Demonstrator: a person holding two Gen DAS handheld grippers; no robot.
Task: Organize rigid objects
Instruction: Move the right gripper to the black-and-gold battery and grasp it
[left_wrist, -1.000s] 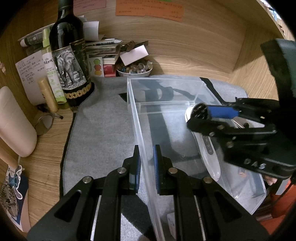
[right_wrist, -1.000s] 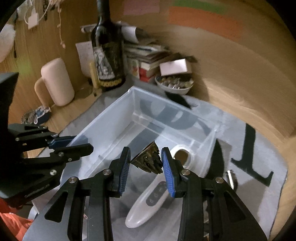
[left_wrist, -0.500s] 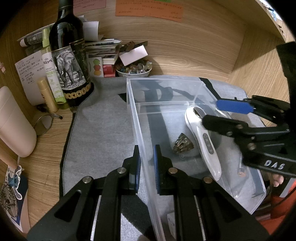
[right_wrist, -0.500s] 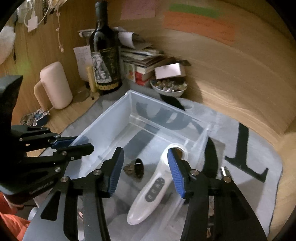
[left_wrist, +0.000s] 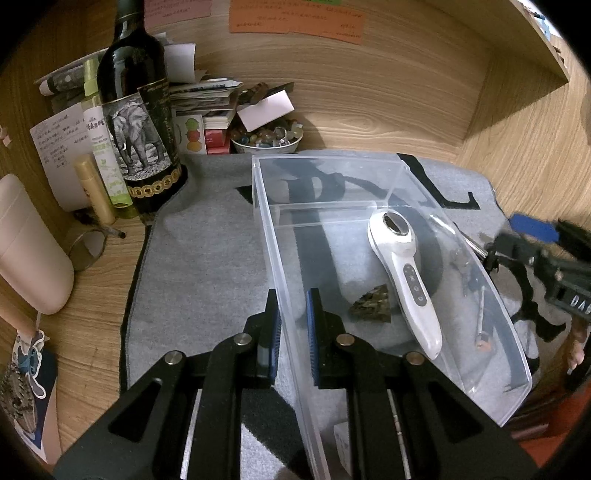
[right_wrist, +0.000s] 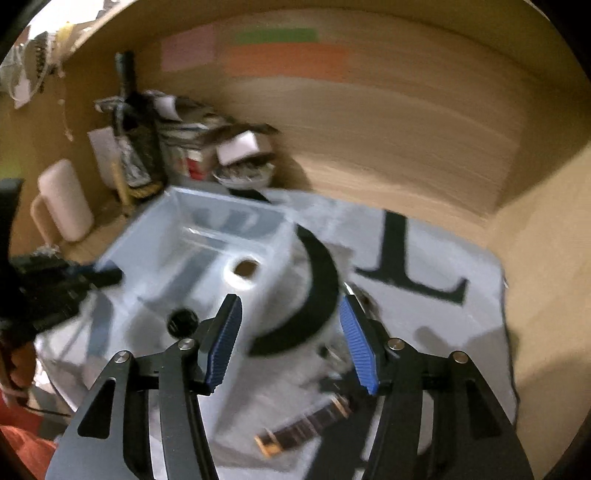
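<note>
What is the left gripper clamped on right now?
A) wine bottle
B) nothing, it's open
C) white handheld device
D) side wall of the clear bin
D: the left gripper has one finger either side of the clear bin's near wall, while the white handheld device lies loose inside.

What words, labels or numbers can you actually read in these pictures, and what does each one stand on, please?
"DA": white letters on the right gripper body, cut off at the frame edge.
"L": large black letter on the grey mat.
Wine bottle label: elephant picture; its text is too small to read.
Orange sticky note and white paper note: handwriting too small to read.
Right wrist view: too blurred to read any small text.
</note>
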